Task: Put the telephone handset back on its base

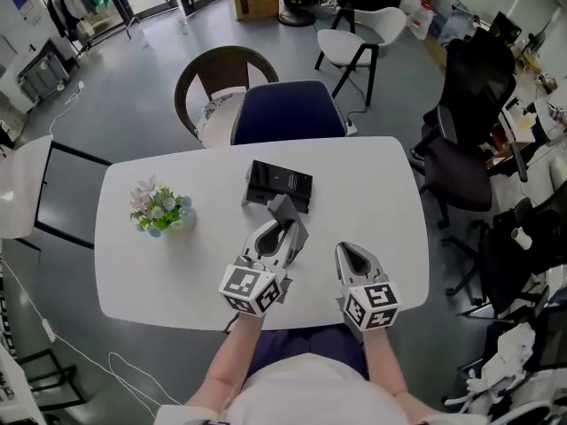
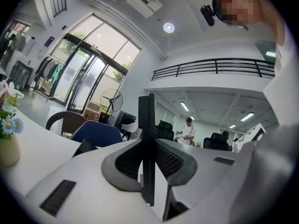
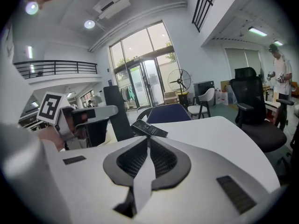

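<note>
Dark handset (image 2: pixel 146 143) is standing on end, clamped in the left gripper (image 1: pixel 282 235), just short of the base (image 1: pixel 282 182) (which is lying crosswise ahead). Right gripper (image 1: pixel 354 257) is hanging beside, jaws together on nothing.

The table (image 1: pixel 133 255) has a smooth, matt white top. The telephone base (image 1: pixel 280 184) looks like black plastic with a slight sheen. The handset (image 2: pixel 146 139) is a dark, matt slab pressed between finely ribbed black pads (image 2: pixel 128 164). The left claw (image 1: pixel 288 228) and right claw (image 3: pixel 148 143) have smooth pale-grey plastic shells. The grey floor (image 1: pixel 133 87) shines softly.
</note>
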The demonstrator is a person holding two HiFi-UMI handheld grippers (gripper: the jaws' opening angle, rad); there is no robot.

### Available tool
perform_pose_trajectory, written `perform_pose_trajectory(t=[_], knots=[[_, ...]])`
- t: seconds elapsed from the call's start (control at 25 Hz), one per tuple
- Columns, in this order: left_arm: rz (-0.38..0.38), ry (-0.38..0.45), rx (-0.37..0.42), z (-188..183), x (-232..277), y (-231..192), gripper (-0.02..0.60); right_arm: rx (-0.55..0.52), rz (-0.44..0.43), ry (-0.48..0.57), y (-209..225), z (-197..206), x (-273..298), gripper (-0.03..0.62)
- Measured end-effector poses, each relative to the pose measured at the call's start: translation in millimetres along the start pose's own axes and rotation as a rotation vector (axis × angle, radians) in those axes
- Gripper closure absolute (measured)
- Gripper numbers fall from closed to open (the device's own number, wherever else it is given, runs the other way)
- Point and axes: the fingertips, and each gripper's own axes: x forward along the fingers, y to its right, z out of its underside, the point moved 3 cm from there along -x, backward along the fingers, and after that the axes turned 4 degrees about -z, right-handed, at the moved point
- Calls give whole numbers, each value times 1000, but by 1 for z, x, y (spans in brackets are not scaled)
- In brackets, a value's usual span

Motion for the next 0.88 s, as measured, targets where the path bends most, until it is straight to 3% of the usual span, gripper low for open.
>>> perform_pose_trajectory(t=[0.2, 0.32, 0.4, 0.72, 0.88], knots=[[-46, 52, -129, -9, 13, -11, 499, -94, -124, -33, -14, 2, 22, 548], [-77, 76, -198, -9, 17, -17, 499, -221, -202, -79, -17, -4, 40, 394], [-88, 95, -270, -7, 19, -20, 499, -292, -269, -113, -18, -9, 50, 366], [-104, 153, -498, 2, 22, -22, 500, -594, -498, -311, -33, -28, 75, 338], [-103, 172, -561, 5, 21, -21, 499, -692, -489, -382, -32, -23, 83, 334]])
